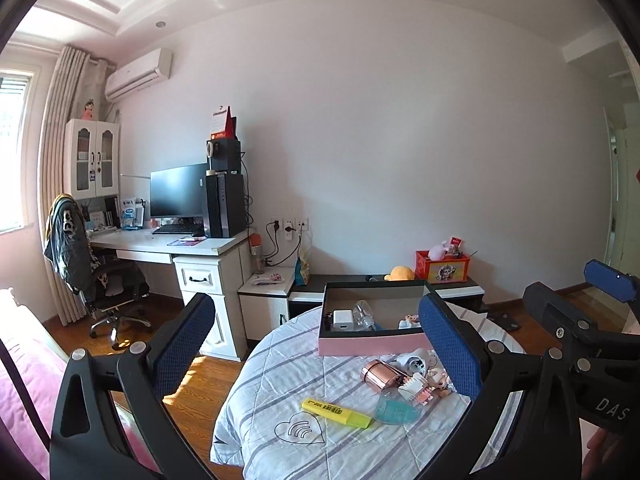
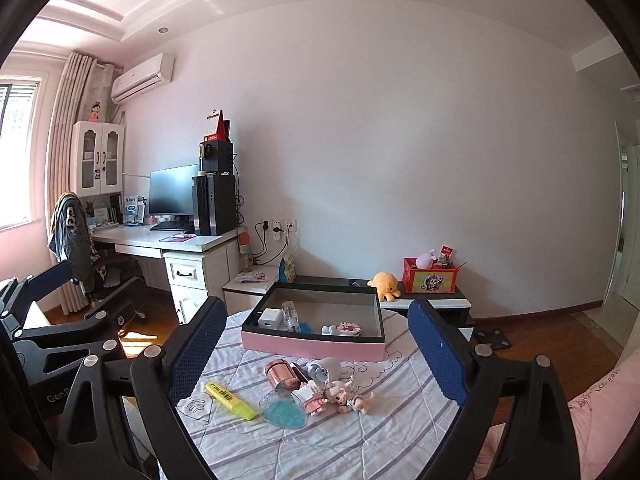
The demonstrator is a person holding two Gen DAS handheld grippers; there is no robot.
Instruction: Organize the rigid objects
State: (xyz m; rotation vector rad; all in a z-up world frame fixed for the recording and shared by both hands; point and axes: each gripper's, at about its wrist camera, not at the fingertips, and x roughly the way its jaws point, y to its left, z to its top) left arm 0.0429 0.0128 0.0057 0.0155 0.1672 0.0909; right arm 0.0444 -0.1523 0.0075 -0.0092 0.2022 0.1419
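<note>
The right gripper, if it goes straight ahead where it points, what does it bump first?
Probably the pink-sided open box on the striped quilt, passing over the rose-gold cylinder and small toys; depth is hard to judge. The right gripper is open and empty.

Bright daylight enters from the window (image 1: 14,152) at left, sunning the floor (image 1: 188,384); sharp frames, fisheye-bent, dark-cornered edges.

A striped quilt (image 2: 320,440) carries a pink box (image 2: 312,346), yellow highlighter (image 2: 231,395), copper jar (image 2: 280,374) and doll (image 2: 352,398).
</note>
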